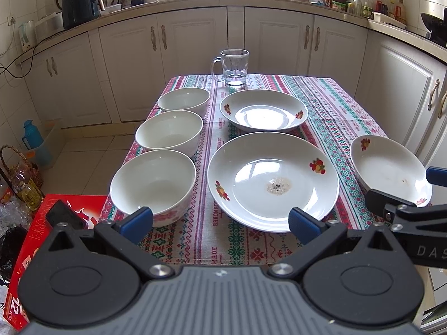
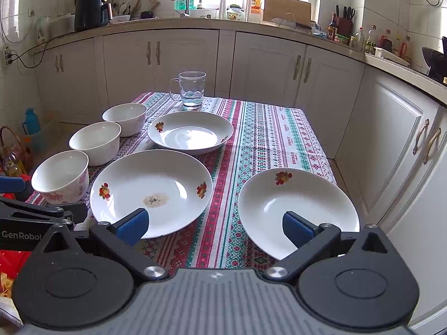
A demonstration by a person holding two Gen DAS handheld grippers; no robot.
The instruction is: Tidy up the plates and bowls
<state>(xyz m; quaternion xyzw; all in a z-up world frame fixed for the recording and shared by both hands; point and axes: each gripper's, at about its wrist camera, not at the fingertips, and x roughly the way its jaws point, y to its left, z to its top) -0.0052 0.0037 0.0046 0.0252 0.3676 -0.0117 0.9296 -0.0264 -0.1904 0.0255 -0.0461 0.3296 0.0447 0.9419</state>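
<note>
Three white bowls stand in a row down the table's left side: near [image 1: 153, 184], middle [image 1: 169, 132], far [image 1: 183, 102]. A large fruit-print plate [image 1: 272, 181] with a crumb stain lies at the front middle, a second plate [image 1: 264, 113] behind it, a third plate [image 1: 389, 169] at the right edge. My left gripper [image 1: 220, 222] is open and empty at the near table edge, between the near bowl and the large plate. My right gripper [image 2: 215, 227] is open and empty, between the large plate [image 2: 151, 191] and the right plate [image 2: 297, 209].
A glass mug [image 1: 233, 67] stands at the table's far edge on the patterned tablecloth [image 1: 335, 106]. A red box [image 1: 33, 240] and a basket with bottles [image 1: 22, 173] sit on the floor at left. Kitchen cabinets [image 1: 195, 55] surround the table.
</note>
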